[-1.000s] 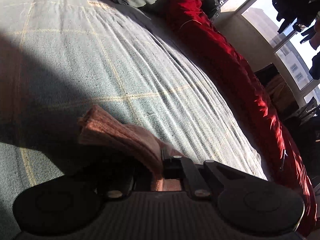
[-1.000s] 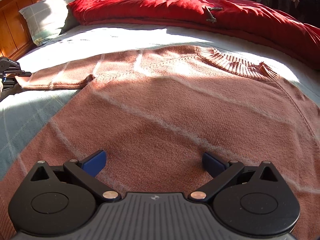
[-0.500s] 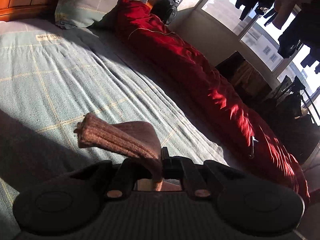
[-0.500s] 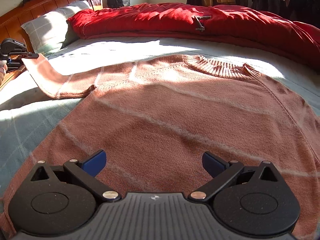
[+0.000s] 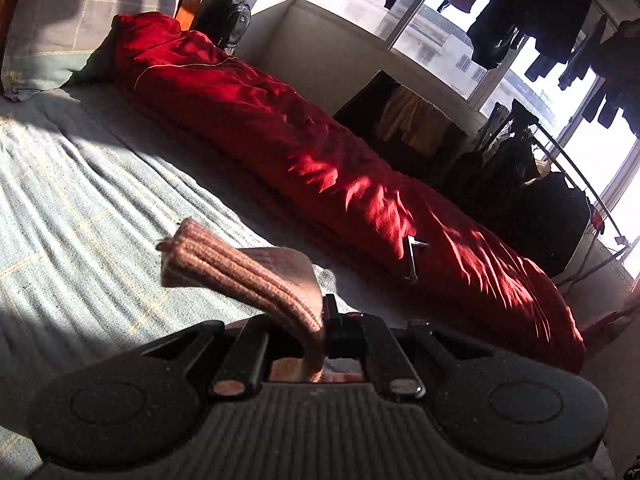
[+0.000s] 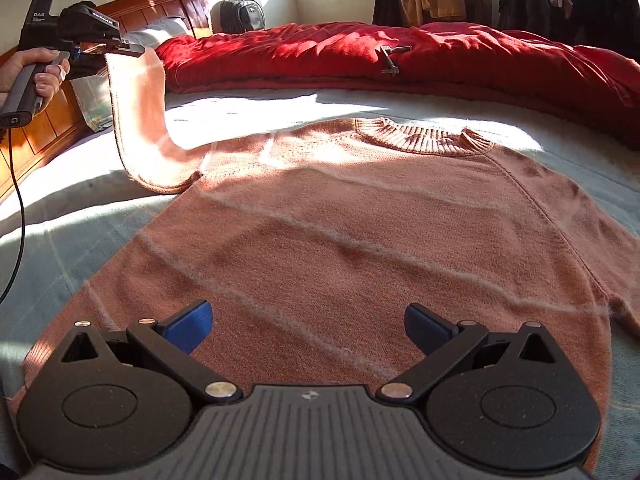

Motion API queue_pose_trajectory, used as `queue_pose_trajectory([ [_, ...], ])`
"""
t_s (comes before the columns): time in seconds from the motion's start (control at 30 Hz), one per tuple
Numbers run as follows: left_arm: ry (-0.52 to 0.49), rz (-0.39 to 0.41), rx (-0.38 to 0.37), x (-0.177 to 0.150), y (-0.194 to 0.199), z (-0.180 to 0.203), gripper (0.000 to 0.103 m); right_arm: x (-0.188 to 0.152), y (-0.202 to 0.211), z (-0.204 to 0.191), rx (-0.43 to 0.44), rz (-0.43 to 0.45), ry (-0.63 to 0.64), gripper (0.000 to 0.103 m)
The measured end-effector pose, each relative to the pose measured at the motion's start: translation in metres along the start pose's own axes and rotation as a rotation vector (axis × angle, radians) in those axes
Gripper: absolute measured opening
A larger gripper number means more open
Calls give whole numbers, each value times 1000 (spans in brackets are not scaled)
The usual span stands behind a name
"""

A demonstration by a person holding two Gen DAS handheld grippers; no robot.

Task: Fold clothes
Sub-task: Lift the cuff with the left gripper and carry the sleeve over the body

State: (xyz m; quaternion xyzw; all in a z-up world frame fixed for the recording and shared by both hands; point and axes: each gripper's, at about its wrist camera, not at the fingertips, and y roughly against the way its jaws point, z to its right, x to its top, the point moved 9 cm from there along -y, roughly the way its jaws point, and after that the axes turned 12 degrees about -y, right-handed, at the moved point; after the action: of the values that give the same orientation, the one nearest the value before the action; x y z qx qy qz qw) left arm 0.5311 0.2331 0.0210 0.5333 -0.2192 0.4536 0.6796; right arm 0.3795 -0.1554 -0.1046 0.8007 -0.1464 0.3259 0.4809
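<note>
Left gripper (image 5: 320, 320) lifts a sweater (image 6: 360, 240) sleeve off the bed (image 6: 48, 240) while the right gripper (image 6: 308, 322) hovers open over the hem.

The pink knit sweater lies flat, front up, on the pale green checked bed cover, its ribbed collar (image 6: 424, 138) toward the red duvet (image 6: 400, 56) bunched along the far side. The left gripper's fingers are pressed together on the ribbed cuff (image 5: 240, 280) of one sleeve (image 6: 140, 120); in the right wrist view that sleeve rises from the shoulder in a curve up to the gripper, which a hand (image 6: 38, 70) holds by its handle near the wooden headboard (image 6: 40, 136). The right gripper's blue-tipped fingers (image 6: 188, 324) are spread wide, low over the lower body of the sweater, pinching nothing. A pillow (image 5: 80, 20) and a dark backpack (image 6: 238, 10) sit at the head of the bed.
</note>
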Motion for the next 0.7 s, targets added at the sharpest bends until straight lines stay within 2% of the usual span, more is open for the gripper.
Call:
queue_pose_trajectory([
  [0.27,-80,-36,-69,-1,-16,68,4,1,21,17,76,51,-75,103],
  [0.7,-170,-48,-159,6,-22,162,4,-11,36,36,90,50,-89,103],
])
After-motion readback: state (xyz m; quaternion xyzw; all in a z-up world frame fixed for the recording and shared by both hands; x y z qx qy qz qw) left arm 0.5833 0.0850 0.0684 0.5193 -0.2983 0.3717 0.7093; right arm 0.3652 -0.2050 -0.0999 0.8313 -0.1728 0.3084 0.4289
